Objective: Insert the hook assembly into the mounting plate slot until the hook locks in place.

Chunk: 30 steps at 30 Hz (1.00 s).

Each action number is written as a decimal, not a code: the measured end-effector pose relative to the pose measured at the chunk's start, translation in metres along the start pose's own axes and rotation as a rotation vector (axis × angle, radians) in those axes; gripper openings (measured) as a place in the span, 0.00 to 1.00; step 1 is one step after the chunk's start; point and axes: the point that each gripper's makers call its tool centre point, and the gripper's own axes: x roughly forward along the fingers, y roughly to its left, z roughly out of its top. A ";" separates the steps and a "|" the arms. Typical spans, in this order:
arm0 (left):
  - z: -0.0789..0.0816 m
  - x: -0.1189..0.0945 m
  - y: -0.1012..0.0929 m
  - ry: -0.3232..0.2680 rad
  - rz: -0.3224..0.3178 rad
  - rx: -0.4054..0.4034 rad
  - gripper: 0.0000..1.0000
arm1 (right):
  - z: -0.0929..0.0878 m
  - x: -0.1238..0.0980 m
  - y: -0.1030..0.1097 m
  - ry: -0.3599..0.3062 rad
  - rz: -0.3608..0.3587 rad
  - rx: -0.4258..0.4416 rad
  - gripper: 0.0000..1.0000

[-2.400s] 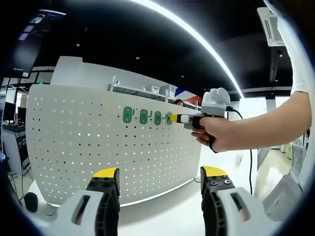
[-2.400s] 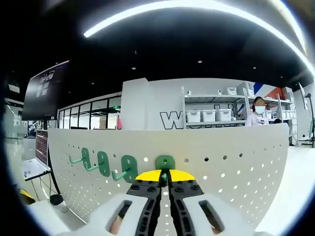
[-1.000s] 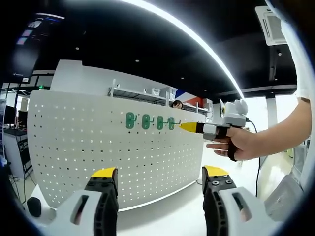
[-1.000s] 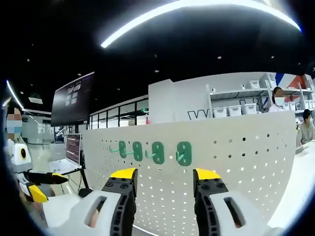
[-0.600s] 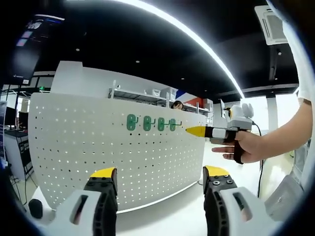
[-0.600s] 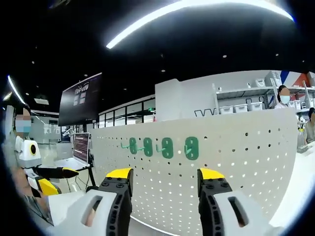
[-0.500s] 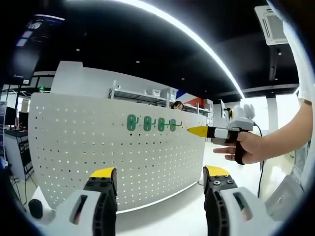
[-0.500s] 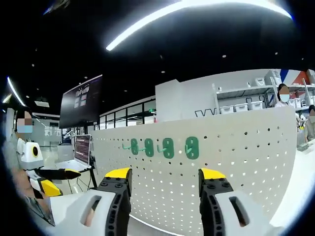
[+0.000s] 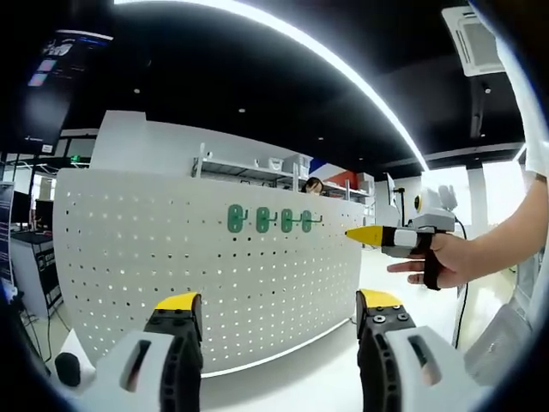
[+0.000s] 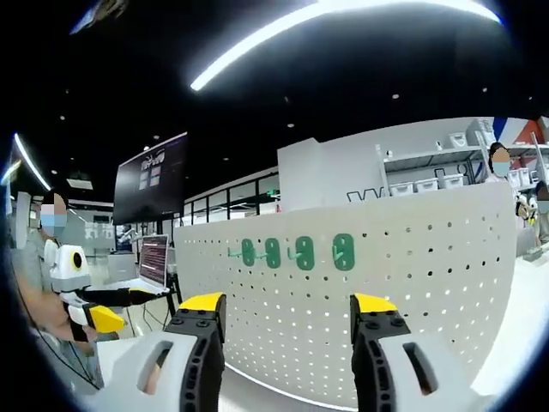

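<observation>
Left gripper view has the white pegboard (image 9: 206, 266) standing on the worktop (image 9: 317, 378), with four green hooks (image 9: 270, 220) seated in a row near its top edge, toward the end nearer the right gripper (image 9: 364, 233). Each hook's backplate stands upright, long axis running up the board, while its thin arm juts out from the face toward the person; in the right gripper view the hooks (image 10: 296, 252) show those arms pointing off to the left of the picture.

The left gripper (image 9: 279, 343) has its jaws wide and empty, low in front of the board. The right gripper (image 10: 287, 343) also stands wide apart with nothing between its jaws, well clear of the hook nearest it.

Judging by this, the hooks look set and the step in hand is backing off. To do it well, draw both grippers straight away from the board's face rather than sweeping along it, so no jaw catches a jutting arm and levers a hook out of its slot. Keep the jaws spread, and keep the row of hooks in both views. Whether the last hook has truly latched cannot be told.
</observation>
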 end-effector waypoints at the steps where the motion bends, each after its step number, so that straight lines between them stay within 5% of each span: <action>1: 0.000 0.000 0.000 0.000 0.001 -0.001 0.75 | -0.001 -0.003 0.001 0.004 0.003 0.000 0.57; 30: 0.007 -0.011 -0.001 -0.008 0.005 0.009 0.76 | -0.023 -0.069 0.013 0.033 0.015 0.013 0.61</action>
